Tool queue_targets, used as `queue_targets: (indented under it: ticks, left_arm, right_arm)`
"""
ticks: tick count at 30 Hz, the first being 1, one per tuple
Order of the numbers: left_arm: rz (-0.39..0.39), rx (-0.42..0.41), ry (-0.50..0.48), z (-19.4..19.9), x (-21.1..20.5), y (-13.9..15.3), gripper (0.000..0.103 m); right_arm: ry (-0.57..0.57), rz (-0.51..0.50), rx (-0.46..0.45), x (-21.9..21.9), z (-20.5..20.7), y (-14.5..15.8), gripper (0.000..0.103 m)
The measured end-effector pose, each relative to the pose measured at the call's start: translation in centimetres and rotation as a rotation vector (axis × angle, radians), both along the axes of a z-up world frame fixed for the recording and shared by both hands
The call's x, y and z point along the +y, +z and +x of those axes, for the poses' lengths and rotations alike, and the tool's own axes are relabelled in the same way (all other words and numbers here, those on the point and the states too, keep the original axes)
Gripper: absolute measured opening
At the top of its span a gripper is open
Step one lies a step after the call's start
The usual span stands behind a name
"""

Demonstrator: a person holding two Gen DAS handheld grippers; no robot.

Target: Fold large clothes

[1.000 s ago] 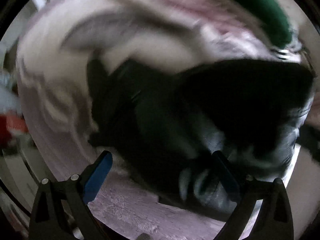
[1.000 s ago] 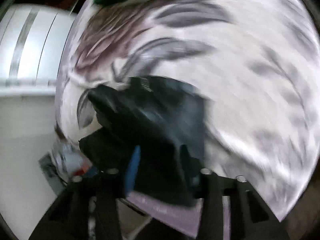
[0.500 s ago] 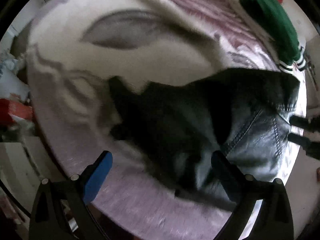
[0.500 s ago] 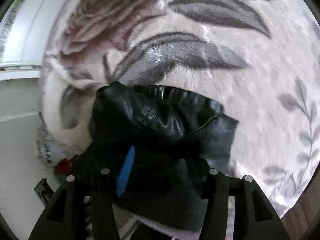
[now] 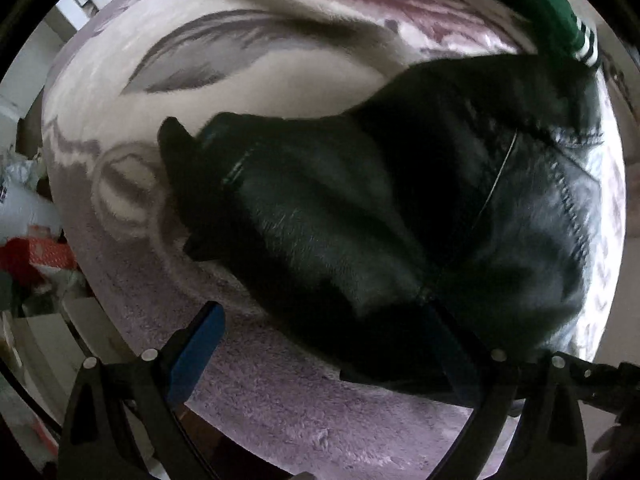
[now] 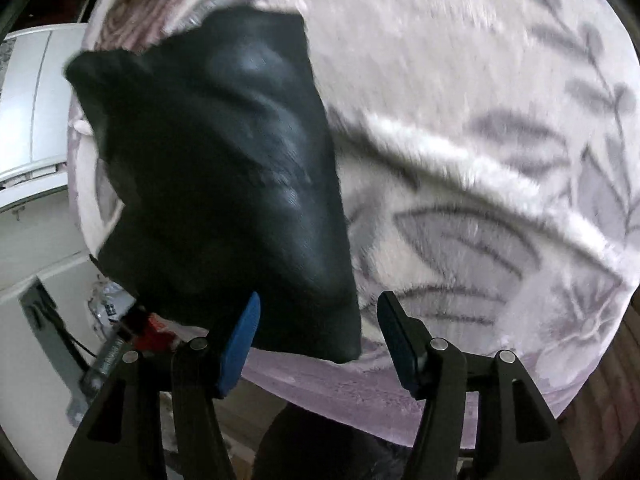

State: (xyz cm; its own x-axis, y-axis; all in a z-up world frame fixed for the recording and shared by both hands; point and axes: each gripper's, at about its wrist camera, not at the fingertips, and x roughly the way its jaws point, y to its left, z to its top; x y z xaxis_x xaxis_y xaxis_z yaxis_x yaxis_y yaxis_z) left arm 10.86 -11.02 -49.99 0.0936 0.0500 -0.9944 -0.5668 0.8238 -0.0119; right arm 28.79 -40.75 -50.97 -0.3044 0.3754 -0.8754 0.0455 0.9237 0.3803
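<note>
A black leather jacket [image 5: 400, 208] lies bunched on a fluffy bed blanket [image 5: 248, 392] with grey leaf and pink rose print. My left gripper [image 5: 320, 340] is open, its blue-padded fingers wide apart just in front of the jacket's near edge, holding nothing. In the right wrist view the jacket [image 6: 224, 168] lies as a dark folded mass at the left, over the blanket [image 6: 480, 160]. My right gripper [image 6: 316, 332] is open, and the jacket's near corner lies between its fingers, ungripped.
A green garment [image 5: 552, 4] with striped cuff lies at the far right of the bed. White furniture [image 6: 28, 112] stands left of the bed, with red clutter [image 5: 36, 256] and boxes on the floor below.
The right gripper has opened and let go of the jacket. The jacket has shifted and lies flatter on the blanket. The left gripper stayed open and moved nearer.
</note>
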Motion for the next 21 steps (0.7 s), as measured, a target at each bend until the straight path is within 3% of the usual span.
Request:
queue_targets:
  ticks: [4, 6, 8, 10, 13, 15, 18, 21]
  left_arm:
    - [0.000, 0.018, -0.020, -0.3, -0.1, -1.6, 0.102]
    - [-0.022, 0.030, -0.020, -1.2, 0.3, -2.6, 0.103]
    - [-0.067, 0.008, -0.005, -1.9, 1.3, -2.6, 0.103]
    - [-0.081, -0.020, 0.001, -2.0, 1.9, -1.4, 0.103]
    - [-0.038, -0.031, -0.021, -1.9, 1.6, -0.4, 0.103]
    - [-0.037, -0.029, -0.013, -2.1, 1.5, -1.1, 0.103]
    - [-0.076, -0.047, 0.031, -2.6, 2.0, -2.4, 0.103]
    - [-0.069, -0.076, 0.023, -3.0, 2.1, -2.7, 0.103]
  right_arm:
    - [0.050, -0.055, -0.045, 1.1, -1.0, -1.1, 0.063]
    - [0.086, -0.114, -0.047, 1.9, -1.6, -2.6, 0.072]
    - [0.085, -0.120, -0.012, 2.3, -1.3, -2.9, 0.073]
    - [0.120, -0.114, -0.024, 2.8, -0.7, -0.7, 0.071]
    - [0.131, -0.044, -0.171, 3.5, 0.6, 5.5, 0.068]
    - [0.157, 0.040, -0.234, 5.2, 1.9, 8.5, 0.036]
    - [0.224, 0.109, -0.294, 9.5, 4.8, 9.4, 0.026]
    - [0.300, 0.046, -0.345, 14.4, 8.5, 6.7, 0.025]
